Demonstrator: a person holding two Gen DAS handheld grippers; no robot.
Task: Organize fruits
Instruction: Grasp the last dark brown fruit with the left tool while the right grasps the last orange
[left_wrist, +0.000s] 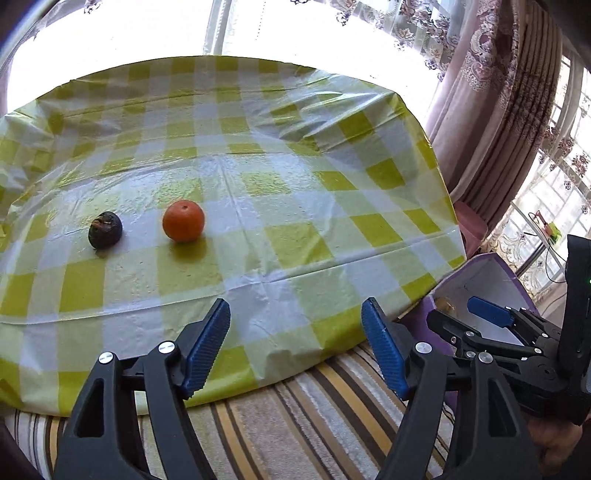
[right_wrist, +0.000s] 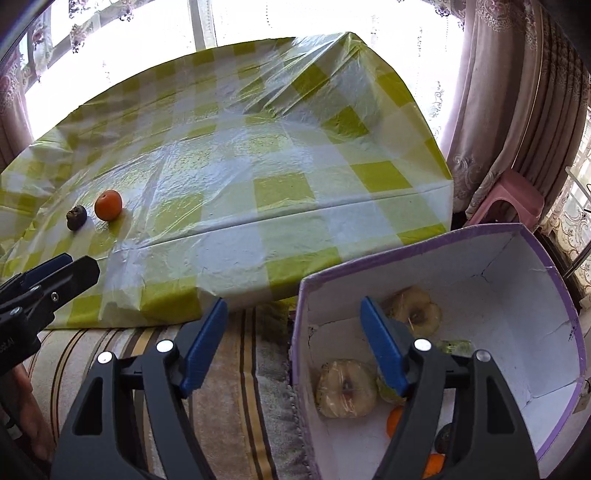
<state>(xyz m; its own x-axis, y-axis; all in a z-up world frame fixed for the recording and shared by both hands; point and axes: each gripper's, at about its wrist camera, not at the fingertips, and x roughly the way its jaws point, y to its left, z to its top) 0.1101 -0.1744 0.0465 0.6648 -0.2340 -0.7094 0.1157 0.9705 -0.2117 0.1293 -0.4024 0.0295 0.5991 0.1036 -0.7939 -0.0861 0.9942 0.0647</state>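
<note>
An orange (left_wrist: 183, 220) and a small dark fruit (left_wrist: 105, 229) lie side by side on the green-checked tablecloth (left_wrist: 295, 192), also seen far left in the right wrist view: the orange (right_wrist: 108, 205), the dark fruit (right_wrist: 76, 218). My left gripper (left_wrist: 295, 314) stands open over the table's near edge, nothing between its fingers. My right gripper (right_wrist: 293, 306) is open and empty, straddling the left wall of a purple box (right_wrist: 554, 280). Inside the box lie two wrapped apples (right_wrist: 347, 387) (right_wrist: 417, 310), orange fruits (right_wrist: 395, 421) and a dark fruit (right_wrist: 443, 437), partly hidden by my finger.
The purple box (left_wrist: 480, 266) stands off the table's right corner on a striped cloth (right_wrist: 229, 387). A pink stool (right_wrist: 513, 195) and curtains (left_wrist: 498, 110) are behind it. Each gripper shows in the other's view: the right (left_wrist: 465, 317), the left (right_wrist: 79, 266). A hand (right_wrist: 33, 413) holds the left one.
</note>
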